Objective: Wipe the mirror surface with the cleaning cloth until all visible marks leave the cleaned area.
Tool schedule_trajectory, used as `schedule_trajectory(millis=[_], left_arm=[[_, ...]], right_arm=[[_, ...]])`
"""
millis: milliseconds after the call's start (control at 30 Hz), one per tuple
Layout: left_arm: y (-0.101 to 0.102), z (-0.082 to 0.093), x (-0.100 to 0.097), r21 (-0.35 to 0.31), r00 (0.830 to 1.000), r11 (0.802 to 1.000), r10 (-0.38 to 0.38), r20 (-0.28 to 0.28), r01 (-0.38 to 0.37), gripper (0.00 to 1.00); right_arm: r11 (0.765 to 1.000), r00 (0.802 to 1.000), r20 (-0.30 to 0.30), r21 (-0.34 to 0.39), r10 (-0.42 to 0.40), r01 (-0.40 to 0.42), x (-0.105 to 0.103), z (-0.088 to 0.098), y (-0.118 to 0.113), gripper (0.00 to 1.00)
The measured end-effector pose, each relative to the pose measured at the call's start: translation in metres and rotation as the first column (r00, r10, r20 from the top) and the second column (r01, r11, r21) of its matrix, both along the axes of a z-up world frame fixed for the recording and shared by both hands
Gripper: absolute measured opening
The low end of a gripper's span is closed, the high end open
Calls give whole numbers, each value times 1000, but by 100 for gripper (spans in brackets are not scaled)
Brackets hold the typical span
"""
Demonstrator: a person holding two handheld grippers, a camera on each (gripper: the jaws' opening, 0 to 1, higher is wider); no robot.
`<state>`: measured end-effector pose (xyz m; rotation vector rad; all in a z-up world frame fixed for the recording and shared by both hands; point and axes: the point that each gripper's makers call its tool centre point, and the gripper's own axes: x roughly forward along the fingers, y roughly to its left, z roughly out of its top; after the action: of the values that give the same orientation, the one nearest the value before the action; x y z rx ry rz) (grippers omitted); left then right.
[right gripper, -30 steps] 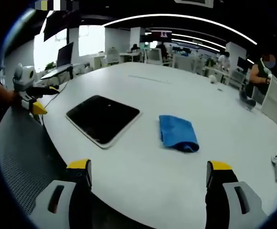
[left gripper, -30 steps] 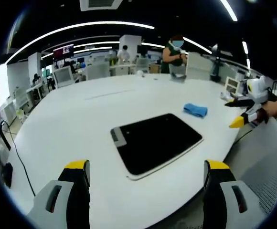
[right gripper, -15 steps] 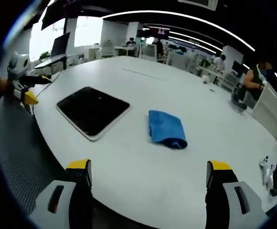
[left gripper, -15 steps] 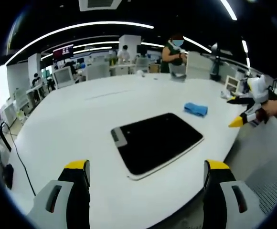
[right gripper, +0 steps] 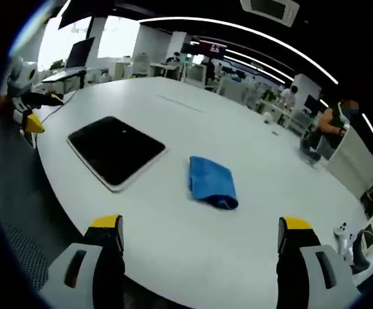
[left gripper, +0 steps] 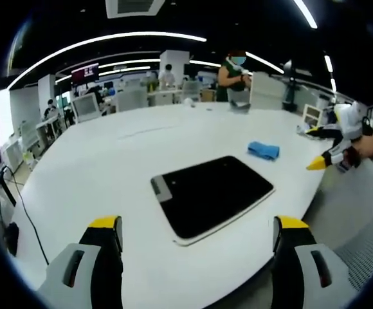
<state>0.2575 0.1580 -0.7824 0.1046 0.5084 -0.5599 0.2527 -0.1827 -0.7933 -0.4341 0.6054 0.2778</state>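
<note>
The mirror (left gripper: 213, 193) is a dark rounded rectangle with a pale rim, lying flat on the white table (left gripper: 103, 167); in the right gripper view the mirror (right gripper: 116, 150) lies left of centre. A folded blue cloth (right gripper: 212, 182) rests on the table just right of it, and the cloth (left gripper: 263, 150) appears beyond the mirror in the left gripper view. My left gripper (left gripper: 196, 257) stands open above the table's near edge, short of the mirror. My right gripper (right gripper: 199, 257) is open, nothing between its jaws, short of the cloth. The right gripper (left gripper: 333, 145) also enters the left gripper view at the right, held by a hand.
The large white table curves away to desks, monitors and several people at the back (left gripper: 167, 74). A person in a dark top (left gripper: 233, 74) stands at the far table edge. A small white device (right gripper: 345, 233) lies near the table's right edge. Perforated grey floor (left gripper: 360, 219) borders the table.
The right gripper view has shifted so mirror and cloth sit further left and lower, the cloth nearer centre. The left gripper view has barely changed. Both grippers stay open.
</note>
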Motion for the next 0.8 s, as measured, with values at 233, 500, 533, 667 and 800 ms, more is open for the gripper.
schedule_trajectory(millis=[233,500,533,667,800], left_arm=[[-2,-3,0,34,1000,999,-20,-6,20,99],[7,-1,2,64,1000,998,24,18,-25,99],[7,-2,2,66,1000,998,23,14,-24,99],[6,-3,1,74,1000,997,14,8,-14,99],[6,-5,0,73,1000,997,14,-3,-13,99]], right_arm=[[999,1000,-21,40,22,-21,0,-3,8,100],[996,998,-16,69,65,-64,-2,0,17,100],[995,998,-19,73,63,-62,-2,0,16,100],[990,996,-33,115,80,-76,2,6,18,99],[982,979,-85,46,186,-182,10,24,26,98]])
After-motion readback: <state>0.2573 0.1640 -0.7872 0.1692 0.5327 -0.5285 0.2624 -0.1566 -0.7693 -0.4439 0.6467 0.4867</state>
